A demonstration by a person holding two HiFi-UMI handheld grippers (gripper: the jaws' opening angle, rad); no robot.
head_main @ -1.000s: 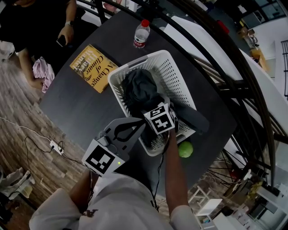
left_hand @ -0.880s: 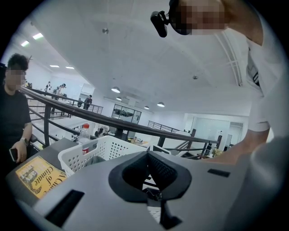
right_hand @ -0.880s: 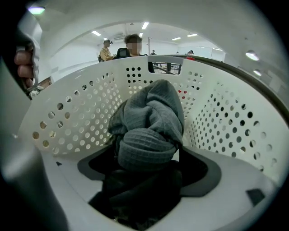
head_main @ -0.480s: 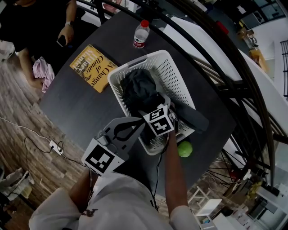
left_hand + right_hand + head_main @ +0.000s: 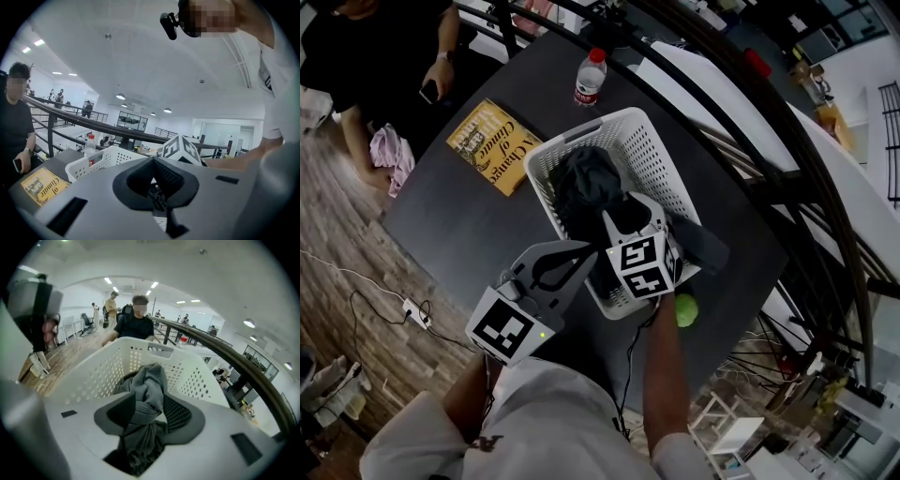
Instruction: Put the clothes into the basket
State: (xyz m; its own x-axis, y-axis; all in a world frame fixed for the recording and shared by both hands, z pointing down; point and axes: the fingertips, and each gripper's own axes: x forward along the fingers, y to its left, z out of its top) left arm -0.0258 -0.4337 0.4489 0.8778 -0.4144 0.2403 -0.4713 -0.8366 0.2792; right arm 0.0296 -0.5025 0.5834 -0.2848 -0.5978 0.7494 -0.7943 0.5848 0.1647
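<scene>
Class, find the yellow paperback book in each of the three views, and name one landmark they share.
Head view: the yellow paperback book lies upper left of centre.
Left gripper view: the book sits at the lower left edge.
Right gripper view: not in it.
Shared landmark: the white perforated plastic basket, in all three.

The cover of the book (image 5: 495, 146) reads "A Change of Climate" (the label on the bottle (image 5: 590, 77) is too small to read).
</scene>
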